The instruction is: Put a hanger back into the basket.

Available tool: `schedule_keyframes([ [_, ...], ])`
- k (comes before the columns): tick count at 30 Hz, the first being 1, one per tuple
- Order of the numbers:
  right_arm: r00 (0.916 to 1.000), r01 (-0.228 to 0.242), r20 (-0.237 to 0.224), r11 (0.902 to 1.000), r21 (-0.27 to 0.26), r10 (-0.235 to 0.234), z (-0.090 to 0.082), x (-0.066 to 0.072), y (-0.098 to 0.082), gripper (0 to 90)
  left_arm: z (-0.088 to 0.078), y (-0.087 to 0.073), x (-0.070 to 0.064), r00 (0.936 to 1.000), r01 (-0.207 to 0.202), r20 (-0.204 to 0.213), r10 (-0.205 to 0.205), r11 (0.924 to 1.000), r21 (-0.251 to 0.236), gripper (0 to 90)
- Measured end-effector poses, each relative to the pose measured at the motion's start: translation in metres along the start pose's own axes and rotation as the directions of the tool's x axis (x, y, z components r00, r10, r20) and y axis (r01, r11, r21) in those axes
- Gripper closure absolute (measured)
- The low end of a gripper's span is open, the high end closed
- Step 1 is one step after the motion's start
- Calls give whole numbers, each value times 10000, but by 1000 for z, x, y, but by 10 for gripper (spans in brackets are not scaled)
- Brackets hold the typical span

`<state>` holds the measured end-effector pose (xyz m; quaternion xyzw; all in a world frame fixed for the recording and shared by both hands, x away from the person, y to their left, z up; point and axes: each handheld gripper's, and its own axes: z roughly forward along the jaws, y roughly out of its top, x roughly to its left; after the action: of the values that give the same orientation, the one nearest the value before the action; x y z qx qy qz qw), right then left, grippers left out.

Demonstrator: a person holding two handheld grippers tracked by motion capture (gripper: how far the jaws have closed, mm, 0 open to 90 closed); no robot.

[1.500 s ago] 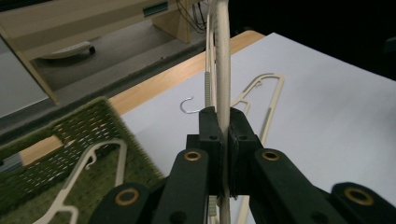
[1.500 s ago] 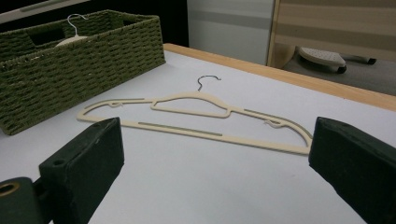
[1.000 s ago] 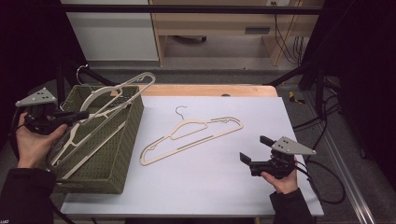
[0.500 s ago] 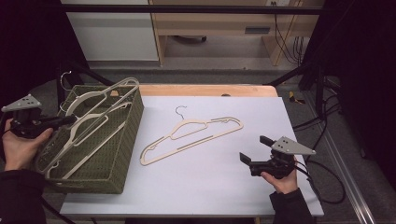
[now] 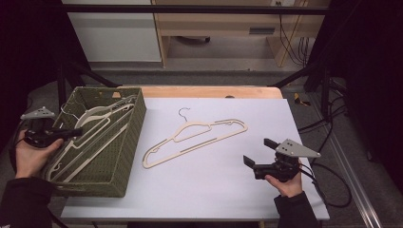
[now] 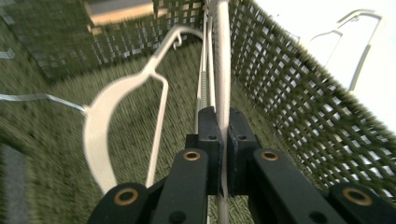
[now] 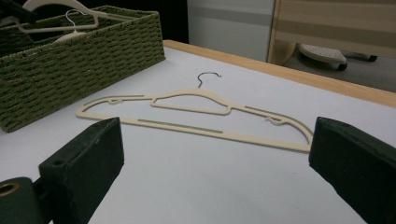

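Note:
My left gripper [image 5: 77, 132] reaches into a green woven basket [image 5: 129, 147] at the table's left and is shut on the thin bar of a cream hanger [image 5: 105, 124]. In the left gripper view the black jaws [image 6: 223, 117] pinch that hanger bar [image 6: 222, 51] above the basket floor. A second cream hanger [image 6: 105, 109] lies beside it in the basket. A third cream hanger [image 5: 199, 135] with a metal hook lies flat on the white table's middle. My right gripper [image 5: 259, 152] rests open at the front right, its jaws framing that hanger [image 7: 196, 100] from a distance.
The basket wall [image 6: 299, 93] runs close along the right of the held hanger. The white tabletop [image 5: 214, 190] has a wooden strip along its far edge [image 5: 209, 91]. Cables trail off the table's right side [image 5: 328, 175].
My left gripper has moved down and to the left, lowering the held hanger from above the basket rim into the basket. The right gripper and the hanger on the table have stayed put.

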<state>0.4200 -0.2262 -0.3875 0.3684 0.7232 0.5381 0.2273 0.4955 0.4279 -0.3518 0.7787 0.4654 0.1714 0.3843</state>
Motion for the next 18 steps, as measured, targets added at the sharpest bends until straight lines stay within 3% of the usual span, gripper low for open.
schedule_keyframes([
  [3,10000,4,-2,10000,36,-4,0,0,0,39,11,-8,0,9994,336,72,-338,9992,213,865],
  [7,10000,-3,0,10000,71,3,0,0,0,39,12,-16,3,9956,920,146,-920,9958,36,858],
  [11,10000,2,-31,10000,26,-2,0,1,0,40,17,-23,7,9940,1076,-229,-1067,9932,445,844],
  [14,10000,11,-25,10000,25,-11,0,1,0,41,18,-26,11,9906,1335,-365,-1319,9900,453,840],
  [18,10000,45,-21,10000,81,-44,1,1,0,41,21,-26,11,9854,1351,-1149,-1258,9879,765,831],
])
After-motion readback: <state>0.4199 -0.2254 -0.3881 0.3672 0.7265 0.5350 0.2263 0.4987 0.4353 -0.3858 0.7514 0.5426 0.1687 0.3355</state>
